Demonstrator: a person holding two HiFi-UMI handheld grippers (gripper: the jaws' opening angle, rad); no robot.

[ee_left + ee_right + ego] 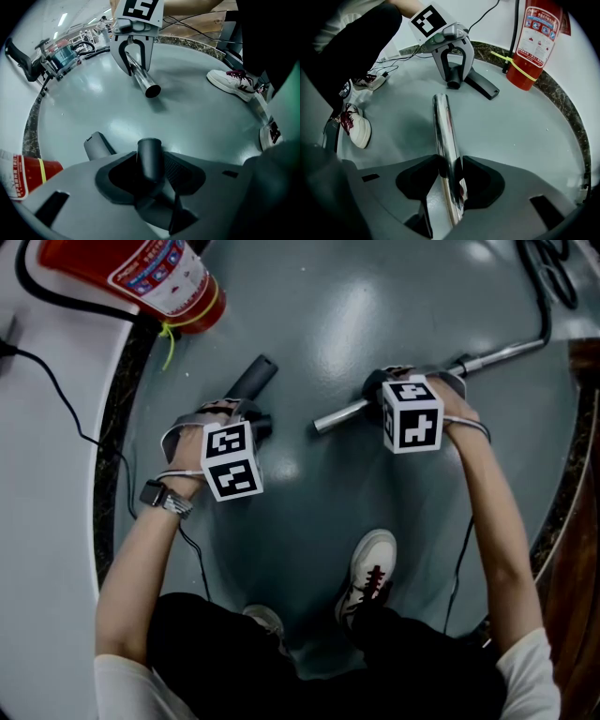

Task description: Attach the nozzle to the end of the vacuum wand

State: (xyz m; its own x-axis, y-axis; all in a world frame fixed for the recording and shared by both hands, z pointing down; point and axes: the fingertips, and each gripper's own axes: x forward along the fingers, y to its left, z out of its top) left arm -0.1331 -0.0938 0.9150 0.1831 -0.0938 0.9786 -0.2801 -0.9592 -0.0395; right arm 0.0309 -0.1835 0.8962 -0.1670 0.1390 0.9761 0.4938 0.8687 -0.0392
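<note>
a: how far along are we?

b: early. across the grey floor (309, 324) the two parts are not joined yet. the chrome wand (342, 414) runs in from the upper right, and the right gripper (450, 173) is clamped around it a little back from its open end. that end sticks out free toward the middle.

a: and the nozzle?

b: the dark nozzle (251, 379) is on the left, its body slanting away toward the fire extinguisher (84, 263). the left gripper (150, 173) has its jaws closed on the round collar end, which points roughly at the wand's mouth. collar and tube end are near each other but clearly apart.

a: so what's left?

b: i'd say all of the joining: line up the collar with the tube, close the gap, push it on.

a: anything readable?

b: not really. the extinguisher's label (539, 23) has red and blue print, too small to read. the marker cubes (232, 460) show only black-and-white squares. the white shoe (367, 568) and the watch (156, 493) show no brand i can make out.
</note>
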